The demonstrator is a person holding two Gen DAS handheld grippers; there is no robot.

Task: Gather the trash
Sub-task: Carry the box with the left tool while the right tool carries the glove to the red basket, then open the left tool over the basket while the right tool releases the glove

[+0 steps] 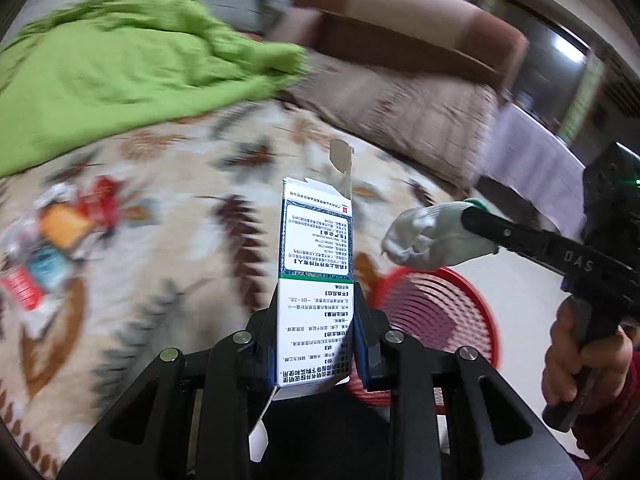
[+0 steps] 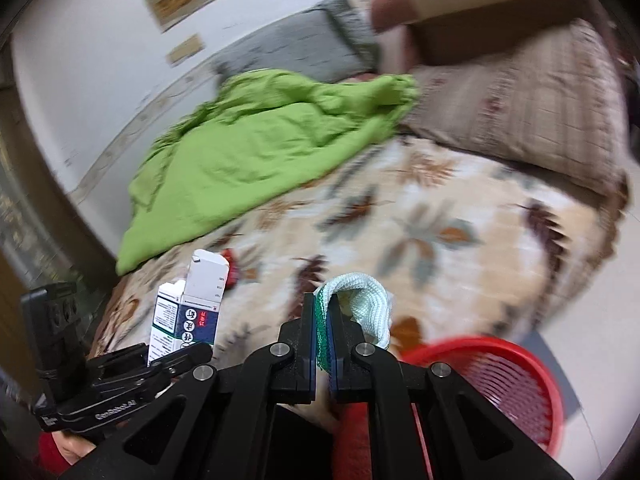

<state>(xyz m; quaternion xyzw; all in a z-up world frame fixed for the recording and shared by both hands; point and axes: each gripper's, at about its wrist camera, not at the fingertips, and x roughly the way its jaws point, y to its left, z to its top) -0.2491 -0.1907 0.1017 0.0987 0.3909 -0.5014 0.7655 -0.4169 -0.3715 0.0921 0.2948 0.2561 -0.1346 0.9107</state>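
My left gripper [image 1: 316, 316] is shut on a white and blue medicine box [image 1: 316, 272] with its top flap open, held upright above the bed. The box also shows in the right wrist view [image 2: 188, 312], held by the left gripper [image 2: 176, 356]. My right gripper [image 2: 321, 316] is shut on a white knitted glove with a green cuff [image 2: 360, 304]. In the left wrist view the right gripper [image 1: 472, 216] holds the glove [image 1: 428, 240] above a red plastic basket [image 1: 440, 312]. The basket [image 2: 500, 380] stands on the floor beside the bed.
Crumpled wrappers [image 1: 44, 248] lie on the leaf-patterned blanket [image 1: 180, 208] at the left. A green quilt [image 2: 248, 152], a grey pillow [image 2: 296, 44] and a brown patterned pillow [image 2: 528, 100] lie further back. A white wall [image 2: 100, 60] is behind the bed.
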